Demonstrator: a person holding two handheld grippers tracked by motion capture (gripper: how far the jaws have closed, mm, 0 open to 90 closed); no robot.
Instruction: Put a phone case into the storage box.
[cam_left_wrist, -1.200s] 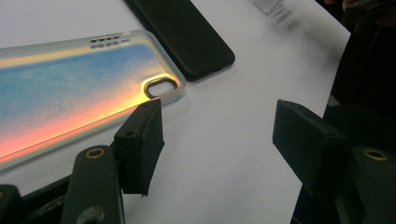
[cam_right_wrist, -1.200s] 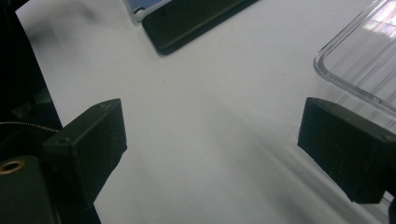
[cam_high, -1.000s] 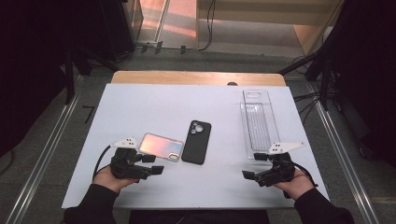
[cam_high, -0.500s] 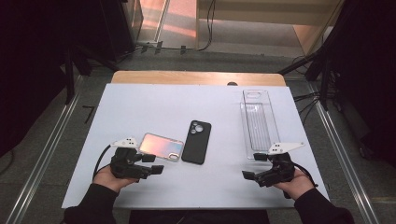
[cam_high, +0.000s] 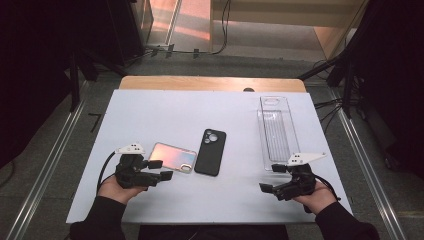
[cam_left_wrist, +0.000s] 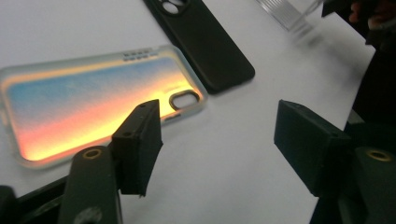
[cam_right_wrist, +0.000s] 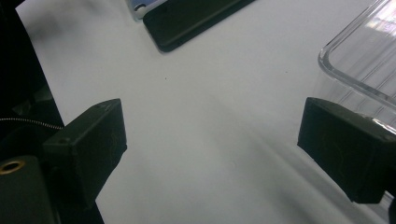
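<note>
An iridescent phone case (cam_high: 173, 157) lies flat on the white table (cam_high: 150, 115), with a black phone case (cam_high: 210, 151) just to its right. My left gripper (cam_high: 161, 169) rests on the table at the iridescent case's near end. It is open, its jaws have just been opening a little, and nothing is between them. In the left gripper view the gripper (cam_left_wrist: 219, 140) has one jaw over the edge of the iridescent case (cam_left_wrist: 93, 107), and the black case (cam_left_wrist: 205, 42) lies beyond. My right gripper (cam_high: 271, 178) is open and empty near the front right.
A clear ribbed plastic tray (cam_high: 277, 131) lies lengthwise at the right, its near end just past my right gripper (cam_right_wrist: 215, 140). The tray's corner (cam_right_wrist: 364, 56) sits beside one jaw. A wooden strip (cam_high: 210, 83) runs along the table's far edge.
</note>
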